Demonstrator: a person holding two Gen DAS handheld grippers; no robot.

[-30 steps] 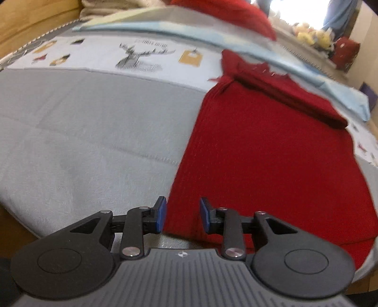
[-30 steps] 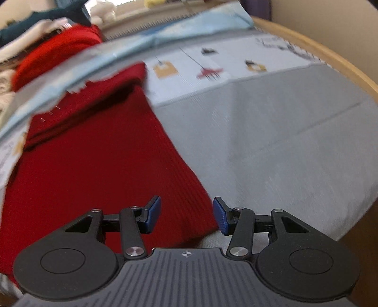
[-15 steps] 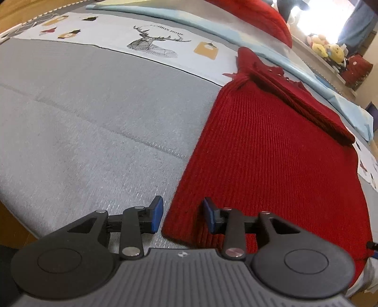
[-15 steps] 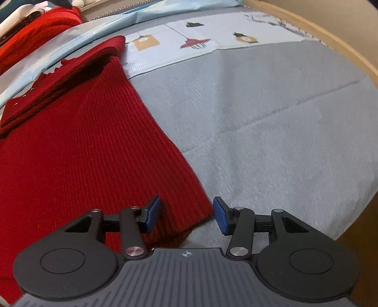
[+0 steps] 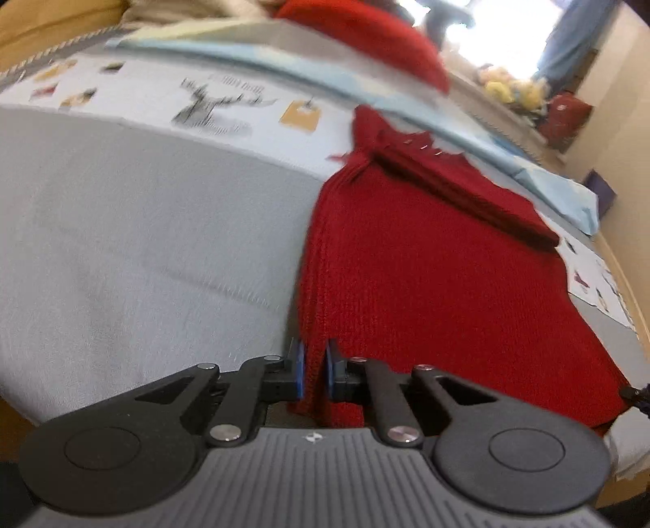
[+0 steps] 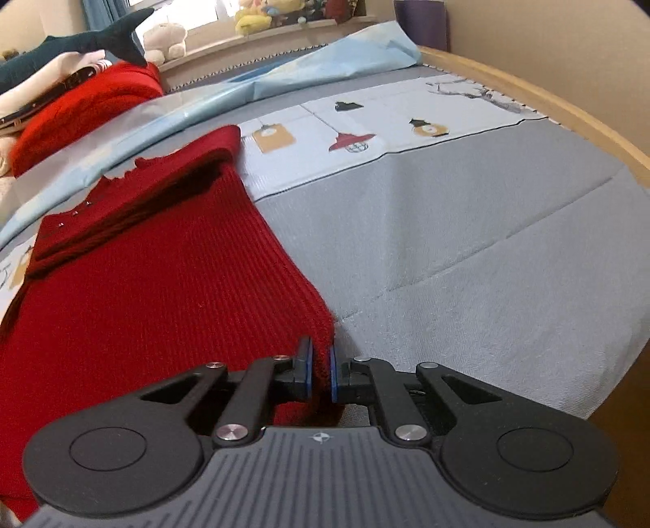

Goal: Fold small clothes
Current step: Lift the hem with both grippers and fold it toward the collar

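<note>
Red ribbed knit sweater [image 5: 426,276] lies flat on the grey bed cover [image 5: 122,243], filling the centre and right of the left wrist view and the left half of the right wrist view; sleeves folded across its far end.

Left tongs [image 5: 313,367] pinch the near-left hem corner — blue pads narrow, cloth bunched between them. Right tongs [image 6: 320,373] likewise clamp the near-right corner.

Handling, as a judgement: soft, limp, stretchy, fairly thick; light, but it will sag between the two holds (corners look like the right purchase). Ribbing should grip, not slip.

Beyond: printed white panel [image 6: 390,122] with lamp motifs, pale blue sheet [image 6: 325,61], bright red fleece [image 6: 81,109] upper left, plush toys [image 6: 264,16] on the sill.
</note>
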